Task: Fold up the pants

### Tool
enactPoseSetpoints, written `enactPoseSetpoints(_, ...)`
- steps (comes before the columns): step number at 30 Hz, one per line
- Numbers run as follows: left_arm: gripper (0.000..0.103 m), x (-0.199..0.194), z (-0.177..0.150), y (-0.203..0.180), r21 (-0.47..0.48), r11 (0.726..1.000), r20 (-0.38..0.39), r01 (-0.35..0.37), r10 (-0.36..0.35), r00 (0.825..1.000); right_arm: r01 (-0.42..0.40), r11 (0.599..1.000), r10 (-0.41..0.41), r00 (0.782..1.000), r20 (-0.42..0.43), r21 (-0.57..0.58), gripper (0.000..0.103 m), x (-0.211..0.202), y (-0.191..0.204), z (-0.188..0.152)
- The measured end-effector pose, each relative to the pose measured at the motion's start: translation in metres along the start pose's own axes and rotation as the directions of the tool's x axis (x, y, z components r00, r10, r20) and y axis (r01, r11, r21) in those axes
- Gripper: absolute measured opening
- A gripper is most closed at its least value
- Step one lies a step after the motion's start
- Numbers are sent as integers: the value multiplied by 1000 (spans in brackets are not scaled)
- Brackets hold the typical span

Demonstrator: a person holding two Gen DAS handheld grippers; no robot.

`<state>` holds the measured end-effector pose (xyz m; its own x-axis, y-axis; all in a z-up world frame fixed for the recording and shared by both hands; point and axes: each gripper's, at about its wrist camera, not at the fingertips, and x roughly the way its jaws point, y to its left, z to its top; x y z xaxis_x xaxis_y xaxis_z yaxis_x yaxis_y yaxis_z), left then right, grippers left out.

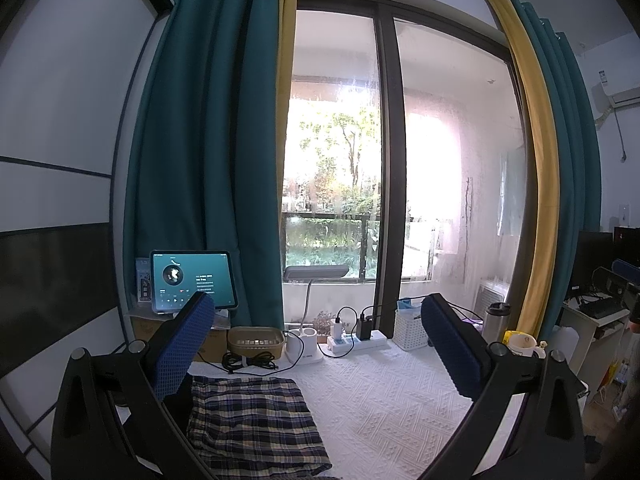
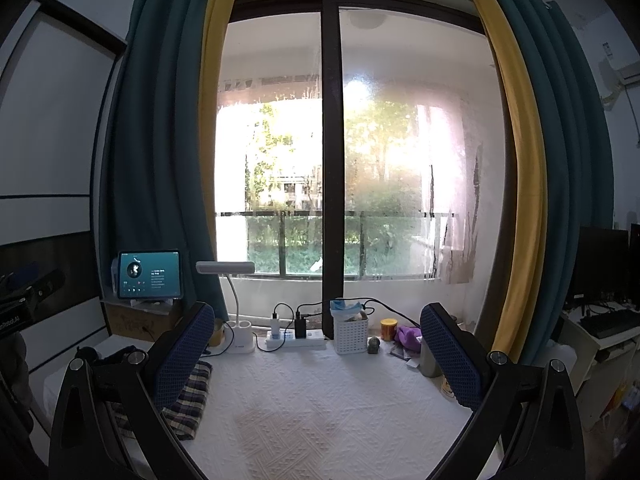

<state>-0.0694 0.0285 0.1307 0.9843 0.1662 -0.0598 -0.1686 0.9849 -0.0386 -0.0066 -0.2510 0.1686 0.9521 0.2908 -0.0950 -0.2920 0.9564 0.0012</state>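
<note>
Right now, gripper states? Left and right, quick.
Left gripper: open, holding nothing, raised above the folded plaid pants.
Right gripper: open, holding nothing, over the white table cover, pants off to its left.

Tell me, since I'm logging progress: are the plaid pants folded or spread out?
Folded: the plaid pants lie as a compact layered rectangle on the white cloth.

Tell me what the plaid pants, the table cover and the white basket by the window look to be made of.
Plaid pants: thin woven cloth, likely cotton, matte; the check pattern and soft wrinkles suggest it.
Table cover: white quilted or embossed textile, judging by the raised geometric relief; fibre unclear.
White basket: probably moulded plastic, with a regular grid of small openings and a smooth, stiff rim.
</note>
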Motion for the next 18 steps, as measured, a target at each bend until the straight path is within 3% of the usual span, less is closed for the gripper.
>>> enactPoseSetpoints(18, 102, -1, -1, -1, 3, 1000, 11, 17, -17, 1000, -8, 1000, 7, 1000, -11, -11, 103, 3, 1, 1)
